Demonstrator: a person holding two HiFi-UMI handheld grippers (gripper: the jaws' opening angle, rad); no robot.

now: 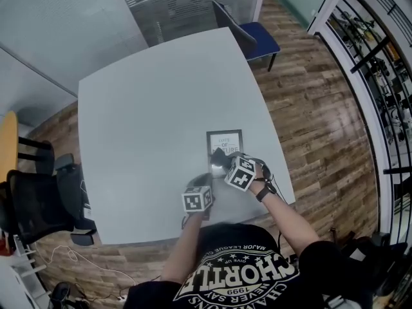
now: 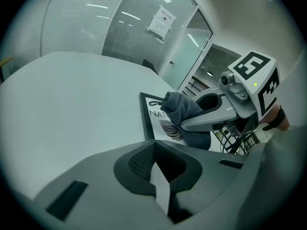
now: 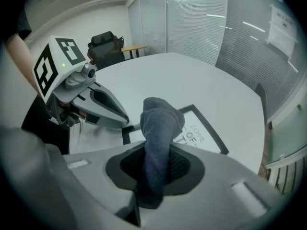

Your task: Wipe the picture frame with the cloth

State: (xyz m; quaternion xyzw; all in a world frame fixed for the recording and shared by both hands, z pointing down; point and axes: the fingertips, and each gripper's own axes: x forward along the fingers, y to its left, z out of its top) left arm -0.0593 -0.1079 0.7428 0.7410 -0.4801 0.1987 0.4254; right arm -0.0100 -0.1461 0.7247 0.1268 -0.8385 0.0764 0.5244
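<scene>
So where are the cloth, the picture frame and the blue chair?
cloth [image 3: 160, 123]: right gripper view, on its bunched upper fold.
picture frame [image 1: 224, 139]: head view, on its printed face.
blue chair [image 1: 261, 40]: head view, on its seat.

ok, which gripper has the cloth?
The right gripper: its jaws are clamped on the dark blue cloth, above the picture frame. The left gripper has no cloth between its jaws.

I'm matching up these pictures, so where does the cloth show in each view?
Head view: cloth just below centre, at the picture frame's near edge.
Left gripper view: cloth right of centre, over the frame.
Right gripper view: cloth dead centre, in the right gripper's jaws.
Shared landmark: the frame.
</scene>
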